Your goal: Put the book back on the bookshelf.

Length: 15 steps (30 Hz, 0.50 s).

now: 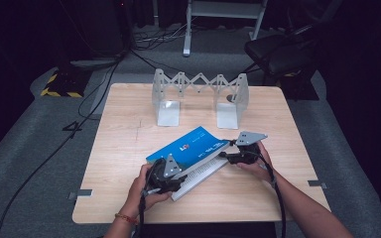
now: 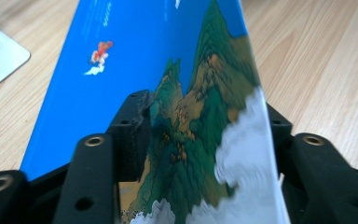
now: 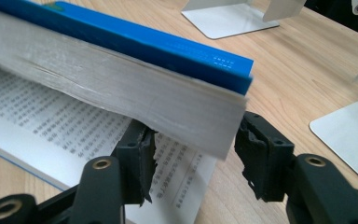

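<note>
Wooden counter [image 1: 124, 148], carrying a metal expanding bookend rack [image 1: 200, 96] at its far side. Lying before it, the blue book [image 1: 191, 146] is partly opened. Your left claw [image 2: 200, 140] straddles the raised cover, jaws part-open; your right claw [image 3: 193, 154] brackets the lifted page block, pads not pressing.

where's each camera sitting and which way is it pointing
High view: above the person's side, looking forward and down on the table; forearms, left gripper, right gripper at the book.
Left gripper view: on the left gripper, looking along the blue cover; black jaws flank it.
Right gripper view: on the right gripper, facing the page block above an open page.
Shared: book, bookend.
</note>
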Motion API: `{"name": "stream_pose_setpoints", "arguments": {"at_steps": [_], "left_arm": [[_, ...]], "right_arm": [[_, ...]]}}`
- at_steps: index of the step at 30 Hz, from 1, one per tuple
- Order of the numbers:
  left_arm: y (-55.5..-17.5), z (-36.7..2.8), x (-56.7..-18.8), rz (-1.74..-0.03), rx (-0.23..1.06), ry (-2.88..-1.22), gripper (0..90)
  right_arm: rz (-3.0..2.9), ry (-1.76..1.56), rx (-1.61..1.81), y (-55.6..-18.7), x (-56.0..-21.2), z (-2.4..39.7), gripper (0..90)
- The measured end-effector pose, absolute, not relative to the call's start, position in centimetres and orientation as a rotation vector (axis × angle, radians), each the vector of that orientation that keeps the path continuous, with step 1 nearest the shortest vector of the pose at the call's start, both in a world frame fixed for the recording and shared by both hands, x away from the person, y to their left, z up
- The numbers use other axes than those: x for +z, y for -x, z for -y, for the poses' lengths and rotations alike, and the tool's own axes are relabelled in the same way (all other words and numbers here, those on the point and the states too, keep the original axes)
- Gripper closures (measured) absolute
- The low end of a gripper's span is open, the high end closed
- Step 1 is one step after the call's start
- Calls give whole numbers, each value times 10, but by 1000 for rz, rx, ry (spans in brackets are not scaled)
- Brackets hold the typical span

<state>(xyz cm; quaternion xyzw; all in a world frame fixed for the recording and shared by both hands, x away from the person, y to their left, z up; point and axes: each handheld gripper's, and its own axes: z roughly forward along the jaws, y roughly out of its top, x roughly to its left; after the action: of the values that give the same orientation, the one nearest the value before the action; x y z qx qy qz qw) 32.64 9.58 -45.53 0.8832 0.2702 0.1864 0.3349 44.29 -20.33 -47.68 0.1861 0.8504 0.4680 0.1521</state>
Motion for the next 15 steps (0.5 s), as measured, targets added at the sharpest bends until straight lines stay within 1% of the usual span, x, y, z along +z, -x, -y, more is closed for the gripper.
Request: {"name": "stream_pose_setpoints", "arguments": {"at_steps": [1,3,4,6,7,8,9,11,15], "left_arm": [[-326,-93,-457,-709,496,-2320,451],[-324,-88,-458,-699,525,-2347,452],[-323,-87,-458,-684,535,-2354,467],[-323,-88,-457,-676,539,-2350,542],[-322,-93,-454,-664,545,-2326,542],[-323,-96,-452,-666,542,-2303,612],[-325,-100,-451,-656,526,-2294,640],[-327,-103,-451,-635,518,-2293,663],[-330,-116,-452,-573,454,-2297,667]], "right_arm": [[-2443,-539,1351,-444,-476,203,483],[-2436,-536,1349,-443,-474,201,479],[-2435,-534,1347,-443,-473,200,478],[-2435,-531,1345,-443,-473,200,476],[-2438,-530,1346,-444,-472,200,466],[-2426,-531,1340,-445,-473,200,405],[-2428,-536,1340,-447,-473,201,376],[-2435,-536,1341,-449,-474,202,330],[-2463,-483,1309,-448,-473,201,314]]}}
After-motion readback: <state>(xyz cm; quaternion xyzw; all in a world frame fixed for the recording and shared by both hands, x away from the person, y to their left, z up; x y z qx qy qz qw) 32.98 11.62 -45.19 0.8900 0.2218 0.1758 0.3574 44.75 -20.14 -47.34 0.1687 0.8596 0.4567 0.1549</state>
